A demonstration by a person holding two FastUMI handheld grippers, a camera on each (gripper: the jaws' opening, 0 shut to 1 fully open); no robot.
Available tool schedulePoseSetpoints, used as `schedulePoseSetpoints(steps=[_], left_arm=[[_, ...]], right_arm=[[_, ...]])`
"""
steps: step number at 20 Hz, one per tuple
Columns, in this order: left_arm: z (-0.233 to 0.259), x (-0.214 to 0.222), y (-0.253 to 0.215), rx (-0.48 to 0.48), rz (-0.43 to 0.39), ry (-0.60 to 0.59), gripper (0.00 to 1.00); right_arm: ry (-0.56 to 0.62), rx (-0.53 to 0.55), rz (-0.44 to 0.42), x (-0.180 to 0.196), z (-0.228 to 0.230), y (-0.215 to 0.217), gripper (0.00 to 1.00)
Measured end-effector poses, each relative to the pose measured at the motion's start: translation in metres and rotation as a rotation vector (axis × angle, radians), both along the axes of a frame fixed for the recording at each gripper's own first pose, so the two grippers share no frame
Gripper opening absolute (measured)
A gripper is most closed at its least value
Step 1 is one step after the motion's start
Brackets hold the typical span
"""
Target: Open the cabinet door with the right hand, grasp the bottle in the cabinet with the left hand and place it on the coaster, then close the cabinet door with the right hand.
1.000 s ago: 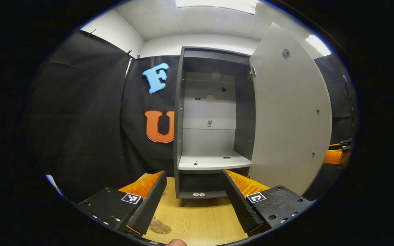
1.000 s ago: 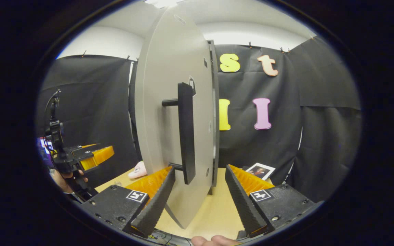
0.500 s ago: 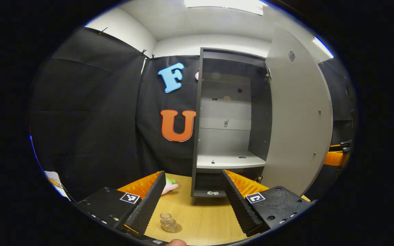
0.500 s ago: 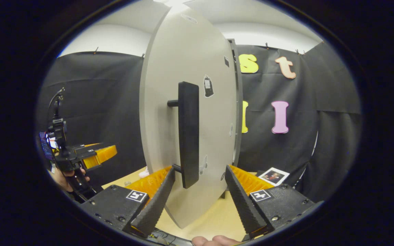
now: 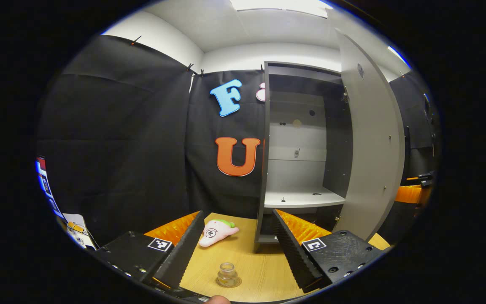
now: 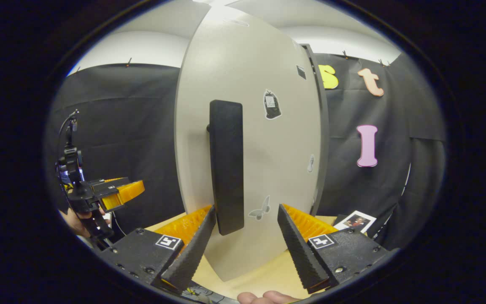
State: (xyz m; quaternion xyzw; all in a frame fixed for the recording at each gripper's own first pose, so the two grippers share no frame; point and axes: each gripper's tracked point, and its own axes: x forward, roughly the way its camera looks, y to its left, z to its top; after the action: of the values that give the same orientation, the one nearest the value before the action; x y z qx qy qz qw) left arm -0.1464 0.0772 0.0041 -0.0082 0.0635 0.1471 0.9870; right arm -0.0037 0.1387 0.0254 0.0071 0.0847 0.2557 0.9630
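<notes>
In the left gripper view, the left gripper (image 5: 234,249) hangs over the table (image 5: 264,274) with jaws apart; the bottle (image 5: 228,275) stands on the coaster (image 5: 237,283) low between its fingers, untouched. Beyond it the cabinet (image 5: 298,169) stands open, a pink plush toy (image 5: 217,231) lying beside it. The right gripper view shows the door (image 6: 268,139) from its outer face: the right gripper (image 6: 246,242) has jaws apart, the black handle (image 6: 226,169) just above its left finger. A photo (image 6: 355,221) lies at right.

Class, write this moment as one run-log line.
stage: closing door | bottle: on coaster, table | door: part open | right claw: open by handle | left claw: open, empty
</notes>
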Motion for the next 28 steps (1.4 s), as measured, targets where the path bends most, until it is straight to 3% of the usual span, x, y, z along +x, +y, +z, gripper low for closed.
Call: schedulePoseSetpoints(steps=[15,19,21,28], left_arm=[[0.008,-0.071,0.092,0.027,0.267,-0.006,0.96],[0.002,-0.096,0.120,0.038,0.348,0.008,1.00],[0.003,-0.108,0.131,0.042,0.384,0.011,0.96],[0.000,-0.143,0.165,0.045,0.482,0.023,0.96]], right_arm=[[-0.050,0.011,0.166,0.079,0.002,0.109,1.00],[-0.081,-0.008,0.132,0.107,0.004,0.137,1.00],[-0.091,-0.007,0.112,0.123,0.005,0.147,1.00],[-0.119,0.004,0.034,0.125,0.007,0.151,1.00]])
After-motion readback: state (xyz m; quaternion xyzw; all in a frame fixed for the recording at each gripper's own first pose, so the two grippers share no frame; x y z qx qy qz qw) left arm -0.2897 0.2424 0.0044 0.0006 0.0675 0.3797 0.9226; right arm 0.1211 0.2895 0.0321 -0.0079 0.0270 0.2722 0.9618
